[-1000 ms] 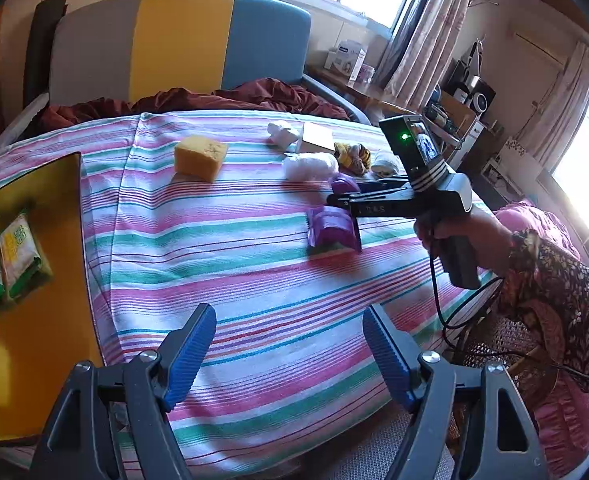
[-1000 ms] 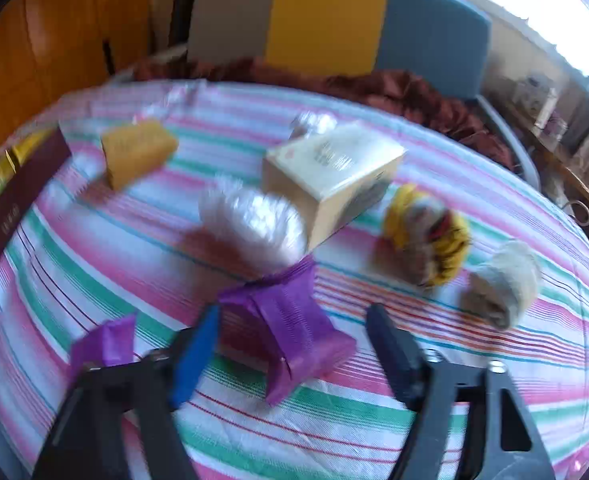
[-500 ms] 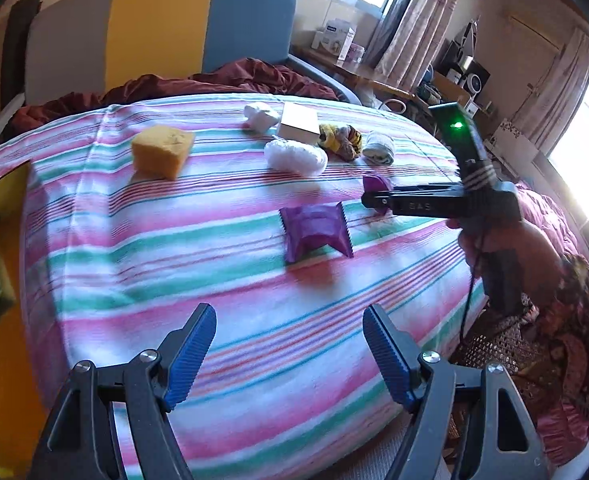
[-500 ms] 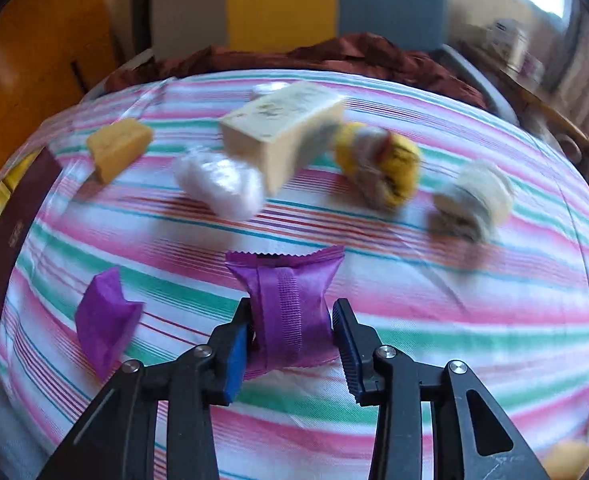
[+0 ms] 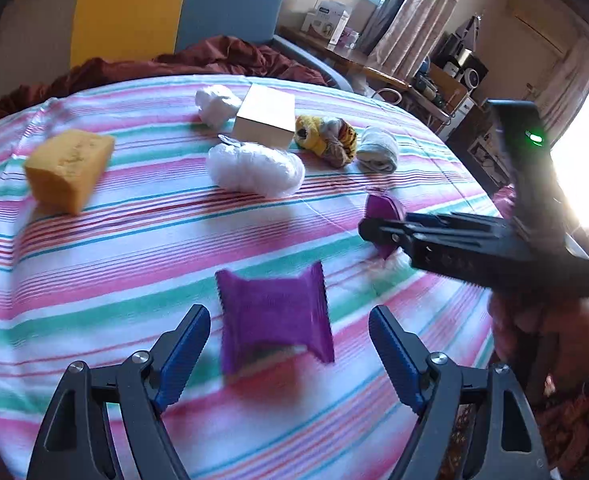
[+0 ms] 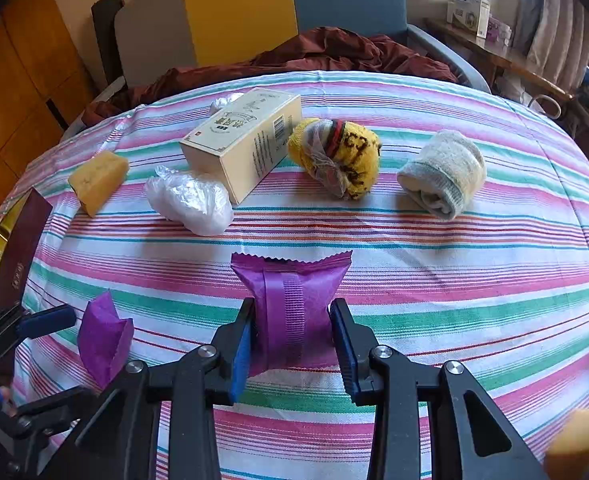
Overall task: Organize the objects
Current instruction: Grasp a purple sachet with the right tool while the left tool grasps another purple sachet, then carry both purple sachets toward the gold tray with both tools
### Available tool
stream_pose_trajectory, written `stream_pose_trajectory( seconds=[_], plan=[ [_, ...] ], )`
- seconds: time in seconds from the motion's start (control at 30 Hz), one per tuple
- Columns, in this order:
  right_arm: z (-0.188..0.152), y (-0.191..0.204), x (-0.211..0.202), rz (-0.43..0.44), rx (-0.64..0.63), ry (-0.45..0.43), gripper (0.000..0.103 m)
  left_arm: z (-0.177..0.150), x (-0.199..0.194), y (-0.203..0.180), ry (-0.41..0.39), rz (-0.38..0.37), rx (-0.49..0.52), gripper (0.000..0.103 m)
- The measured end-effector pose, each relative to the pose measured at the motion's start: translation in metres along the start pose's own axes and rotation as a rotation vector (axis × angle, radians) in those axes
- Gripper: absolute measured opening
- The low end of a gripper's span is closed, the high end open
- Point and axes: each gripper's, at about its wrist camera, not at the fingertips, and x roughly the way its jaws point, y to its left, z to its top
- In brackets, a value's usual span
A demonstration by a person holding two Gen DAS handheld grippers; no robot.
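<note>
Squeezes the right gripper [image 6: 292, 320] down onto a purple packet [image 6: 290, 280]: jaws just closing in, blue pads now pressing both sides of it, the wrapper pinched at the waist. Holds that packet low over the striped cloth [image 6: 474, 292], well in front of the cream box [image 6: 242, 140] on the near side; cannot tell whether lifted clear of the cloth or touching it.

Brings the left gripper [image 5: 288, 316] in closer meanwhile, jaws just opening wider, onto a second purple packet [image 5: 272, 304]. Leaves that one lying flat on the cloth, also in front of the box and left of it in the right wrist view, framed between the spread fingers but untouched.

Means, probably, one packet secured and ready to carry off, the matching one lined up for a pinch next.
</note>
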Motion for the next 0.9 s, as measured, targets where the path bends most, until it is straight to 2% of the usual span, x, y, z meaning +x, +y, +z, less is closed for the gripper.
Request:
stream_pose_trajectory(
  seconds=[0.17,0.2,0.27,0.3,0.5,0.67,0.9],
  plan=[
    [-0.001,-0.001,-0.001,0.000,0.012,-0.001,0.037,0.003,0.011,-0.002,-0.040,0.029,0.017,0.081],
    [-0.001,-0.001,-0.001,0.001,0.016,-0.003,0.037,0.002,0.012,-0.002,-0.053,0.040,0.027,0.078],
    [-0.001,-0.003,-0.002,0.007,0.021,-0.004,0.037,0.000,0.012,-0.001,-0.077,0.061,0.035,0.063],
    [0.000,-0.003,-0.002,0.005,0.019,-0.004,0.037,-0.002,0.012,0.002,-0.092,0.067,0.039,0.062],
    [0.000,0.000,-0.002,-0.001,0.003,-0.006,0.037,-0.007,0.009,0.007,-0.129,0.039,0.040,0.058],
    [-0.001,0.002,-0.002,-0.004,-0.004,-0.012,0.037,-0.015,0.003,0.007,-0.151,0.032,0.054,0.048],
    [-0.001,0.007,-0.006,-0.003,-0.024,-0.037,0.036,-0.030,-0.010,0.006,-0.188,0.032,0.069,0.045]
  ],
)
